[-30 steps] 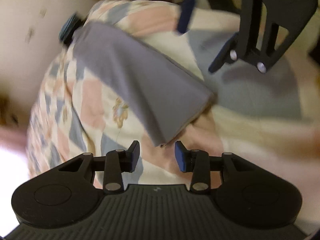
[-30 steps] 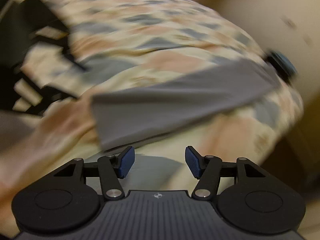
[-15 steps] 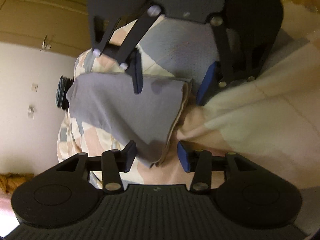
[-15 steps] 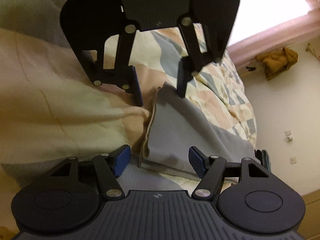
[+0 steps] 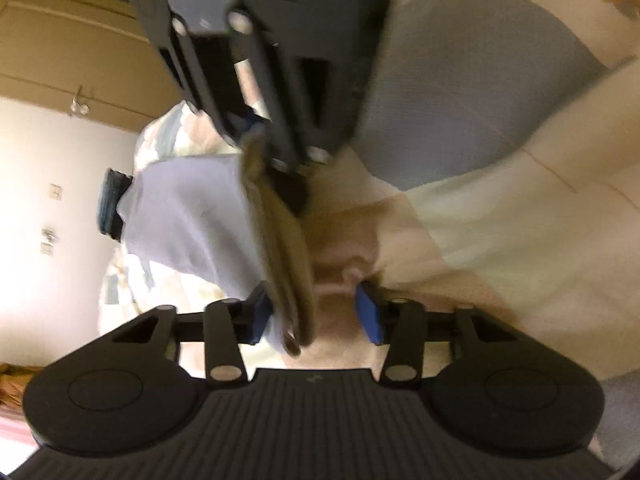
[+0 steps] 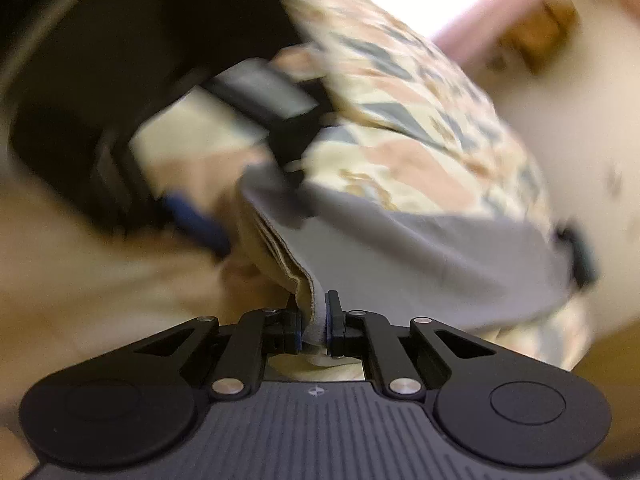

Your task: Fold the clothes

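Partly blurred grey garment (image 6: 420, 240), claw-pinched edge.

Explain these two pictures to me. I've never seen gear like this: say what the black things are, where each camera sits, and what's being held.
No robot here: a person holds a two-finger gripper in each hand, each carrying a forward-looking fisheye camera. One picture looks along the left gripper, the other along the right gripper, and each also catches the opposite tool. A folded grey garment lies on a patchwork quilt on a bed. The right gripper has just closed, pinching the garment's edge. The left's jaws have been closing around the edge, the right pad not yet touching.
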A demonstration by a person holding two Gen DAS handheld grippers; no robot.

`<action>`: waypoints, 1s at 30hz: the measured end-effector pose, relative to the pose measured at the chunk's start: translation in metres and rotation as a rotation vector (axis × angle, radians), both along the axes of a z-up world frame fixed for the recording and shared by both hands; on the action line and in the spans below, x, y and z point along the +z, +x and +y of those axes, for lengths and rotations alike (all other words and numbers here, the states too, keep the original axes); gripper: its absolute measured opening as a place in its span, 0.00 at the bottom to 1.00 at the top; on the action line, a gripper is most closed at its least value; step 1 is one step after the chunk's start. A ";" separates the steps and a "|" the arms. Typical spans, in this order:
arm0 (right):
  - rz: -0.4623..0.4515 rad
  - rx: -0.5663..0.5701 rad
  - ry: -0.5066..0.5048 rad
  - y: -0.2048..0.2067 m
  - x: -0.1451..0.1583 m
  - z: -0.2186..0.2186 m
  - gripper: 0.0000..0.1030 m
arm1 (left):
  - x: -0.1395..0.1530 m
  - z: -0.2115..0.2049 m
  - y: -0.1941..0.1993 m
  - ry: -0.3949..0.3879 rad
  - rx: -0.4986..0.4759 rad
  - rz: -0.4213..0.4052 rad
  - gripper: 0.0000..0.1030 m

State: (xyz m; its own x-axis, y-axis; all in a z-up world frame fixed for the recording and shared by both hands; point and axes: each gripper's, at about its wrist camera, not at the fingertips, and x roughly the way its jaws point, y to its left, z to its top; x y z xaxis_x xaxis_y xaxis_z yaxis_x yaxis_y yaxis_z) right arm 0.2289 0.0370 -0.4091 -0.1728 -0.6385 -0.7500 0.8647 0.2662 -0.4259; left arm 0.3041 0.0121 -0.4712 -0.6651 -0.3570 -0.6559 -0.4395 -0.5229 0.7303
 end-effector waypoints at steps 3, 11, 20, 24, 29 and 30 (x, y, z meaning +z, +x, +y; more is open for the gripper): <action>-0.080 -0.035 -0.006 -0.016 0.014 -0.002 0.15 | 0.007 -0.008 -0.008 0.026 0.018 0.001 0.07; 0.226 0.279 -0.073 0.009 -0.010 0.017 0.61 | 0.028 -0.017 -0.023 0.068 0.062 -0.014 0.07; -0.018 0.214 -0.023 -0.032 -0.001 -0.009 0.06 | 0.078 -0.033 -0.055 0.228 0.274 0.001 0.09; -0.265 0.168 0.036 -0.087 0.031 -0.031 0.06 | 0.116 -0.053 -0.087 0.346 0.435 0.045 0.15; -0.534 0.128 0.137 -0.156 0.058 -0.064 0.06 | 0.157 -0.081 -0.138 0.452 0.648 0.123 0.17; -0.571 0.122 0.151 -0.170 0.061 -0.066 0.06 | 0.165 -0.089 -0.151 0.479 0.709 0.143 0.17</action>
